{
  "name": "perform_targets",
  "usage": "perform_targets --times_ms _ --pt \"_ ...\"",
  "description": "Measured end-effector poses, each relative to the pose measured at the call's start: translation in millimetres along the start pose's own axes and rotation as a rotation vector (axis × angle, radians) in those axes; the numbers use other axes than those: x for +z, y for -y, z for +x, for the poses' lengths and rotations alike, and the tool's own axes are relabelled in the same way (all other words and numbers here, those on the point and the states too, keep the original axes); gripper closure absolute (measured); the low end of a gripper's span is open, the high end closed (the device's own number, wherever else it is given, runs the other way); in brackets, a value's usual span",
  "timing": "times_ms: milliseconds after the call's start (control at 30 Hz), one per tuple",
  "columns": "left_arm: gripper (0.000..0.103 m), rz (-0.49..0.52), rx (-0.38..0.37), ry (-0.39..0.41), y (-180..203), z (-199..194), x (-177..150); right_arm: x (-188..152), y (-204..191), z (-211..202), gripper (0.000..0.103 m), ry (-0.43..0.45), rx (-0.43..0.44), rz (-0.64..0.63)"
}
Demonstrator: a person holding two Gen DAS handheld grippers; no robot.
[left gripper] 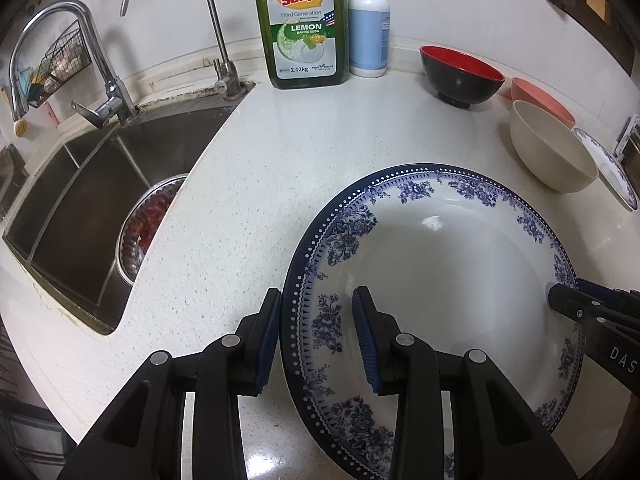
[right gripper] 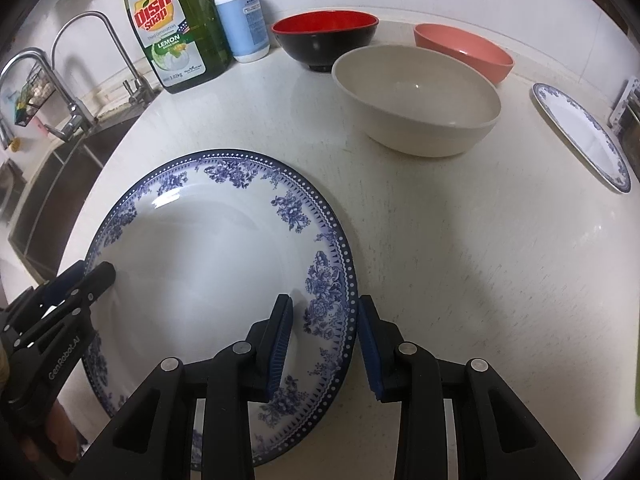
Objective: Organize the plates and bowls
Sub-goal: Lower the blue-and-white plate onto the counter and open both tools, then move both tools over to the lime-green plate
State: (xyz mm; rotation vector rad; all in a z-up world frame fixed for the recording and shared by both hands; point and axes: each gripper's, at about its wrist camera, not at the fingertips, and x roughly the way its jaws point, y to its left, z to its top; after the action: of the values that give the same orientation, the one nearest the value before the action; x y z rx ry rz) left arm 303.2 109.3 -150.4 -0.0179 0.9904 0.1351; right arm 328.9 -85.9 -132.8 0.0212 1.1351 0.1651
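Note:
A large white plate with a blue flower rim (left gripper: 440,260) (right gripper: 208,248) lies low over the pale counter, held from both sides. My left gripper (left gripper: 318,292) straddles its left rim, one pad outside and one inside, shut on it. My right gripper (right gripper: 326,298) grips the right rim the same way. Each gripper's tip shows in the other view, the left gripper (right gripper: 102,272) and the right gripper (left gripper: 560,292). Behind the plate stand a cream bowl (right gripper: 416,96), a black bowl with a red inside (right gripper: 324,36) and a pink bowl (right gripper: 468,50). A smaller blue-rimmed plate (right gripper: 580,132) lies at the far right.
A steel sink (left gripper: 100,200) opens to the left, with a metal bowl of red food (left gripper: 148,224) inside and two faucets (left gripper: 100,60) behind. A green dish soap bottle (left gripper: 300,24) and a white pump bottle (left gripper: 368,28) stand at the back wall.

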Motion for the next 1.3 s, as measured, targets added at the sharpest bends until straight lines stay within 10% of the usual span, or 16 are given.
perform_targets --times_ms 333,533,867,1300 --pt "0.064 -0.017 -0.005 -0.012 -0.5 3.1 -1.9 -0.1 -5.8 1.6 0.068 0.013 -0.015 -0.026" --pt "0.042 -0.005 -0.004 0.036 1.5 -8.5 2.2 -0.2 -2.6 1.6 0.067 0.021 0.002 -0.014" --pt "0.011 0.042 -0.038 0.175 23.0 -50.5 24.3 -0.8 10.9 -42.3 0.042 0.182 -0.008 0.017" --pt "0.000 0.194 -0.136 0.355 99.3 -103.6 42.9 -20.1 70.0 -108.0 0.023 0.362 -0.113 0.169"
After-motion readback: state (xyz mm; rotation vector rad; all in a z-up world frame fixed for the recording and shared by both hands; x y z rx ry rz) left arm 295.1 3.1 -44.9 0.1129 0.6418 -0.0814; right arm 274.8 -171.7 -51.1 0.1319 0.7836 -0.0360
